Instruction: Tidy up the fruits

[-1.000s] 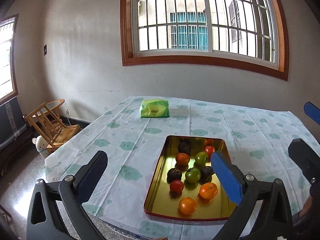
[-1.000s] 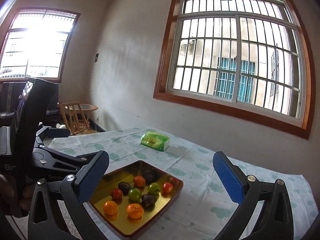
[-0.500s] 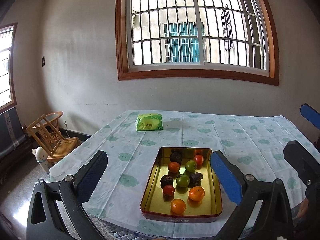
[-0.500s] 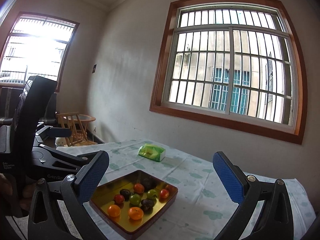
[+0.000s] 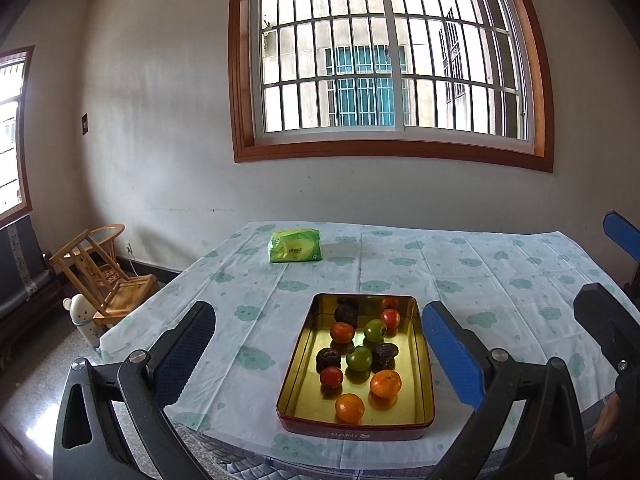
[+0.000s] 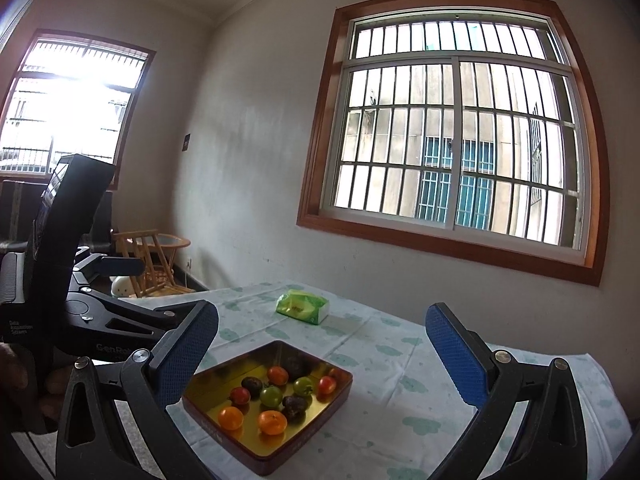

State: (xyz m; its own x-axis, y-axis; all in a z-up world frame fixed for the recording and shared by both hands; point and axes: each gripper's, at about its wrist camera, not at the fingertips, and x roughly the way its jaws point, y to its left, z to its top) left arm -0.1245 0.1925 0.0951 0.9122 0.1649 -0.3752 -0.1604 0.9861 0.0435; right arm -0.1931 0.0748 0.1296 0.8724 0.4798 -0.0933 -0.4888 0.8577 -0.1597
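Both left tongs and right tongs spread wide and empty, well back from the gold tin at the surface's near edge; mixed round fruits lie loose and close together, so a careless pinch likely sends neighbours rolling.

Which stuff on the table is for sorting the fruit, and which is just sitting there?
For the job:
gold tin tray
oranges
green fruits
red fruits
dark fruits

Just lying about:
green tissue pack
tablecloth
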